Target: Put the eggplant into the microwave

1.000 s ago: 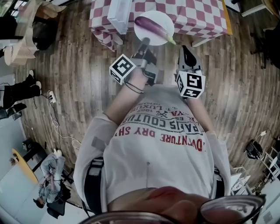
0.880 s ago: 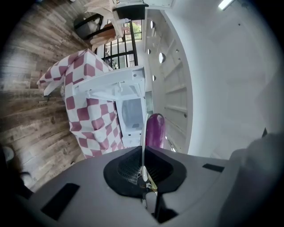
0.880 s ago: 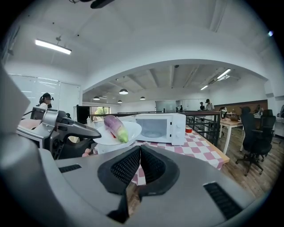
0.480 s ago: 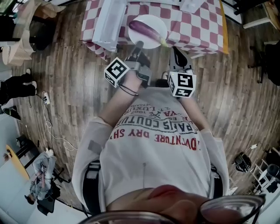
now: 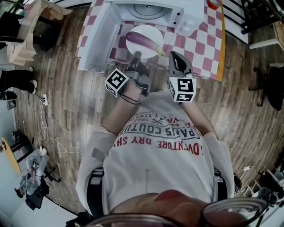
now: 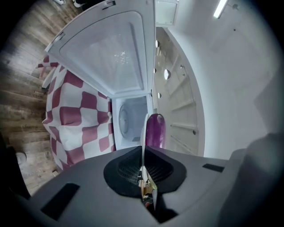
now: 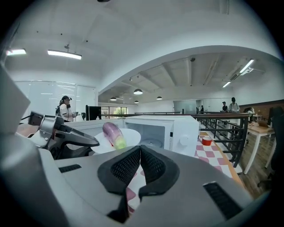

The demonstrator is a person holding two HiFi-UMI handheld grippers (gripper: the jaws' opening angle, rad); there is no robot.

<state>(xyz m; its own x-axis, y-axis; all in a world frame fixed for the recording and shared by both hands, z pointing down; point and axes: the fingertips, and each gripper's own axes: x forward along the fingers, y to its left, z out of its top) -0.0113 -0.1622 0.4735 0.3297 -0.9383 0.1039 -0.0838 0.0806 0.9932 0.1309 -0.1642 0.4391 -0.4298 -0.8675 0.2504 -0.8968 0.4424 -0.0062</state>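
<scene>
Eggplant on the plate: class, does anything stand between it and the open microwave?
Nothing visible. The microwave's door is swung fully aside, and the cavity ahead of the eggplant on its plate shows only its turntable.

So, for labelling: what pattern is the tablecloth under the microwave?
The tablecloth has red-and-white checks; head view shows it best.

A table (image 5: 202,46) draped in a red-and-white checked cloth stands on a wooden plank floor (image 5: 66,88). A black railing (image 7: 224,128) runs along the table's far side. A black chair (image 5: 266,77) sits to its right, and a white cable (image 5: 45,128) trails well to its left. Above the table, a white vaulted ceiling (image 7: 146,40) carries strip lights (image 7: 64,54).
</scene>
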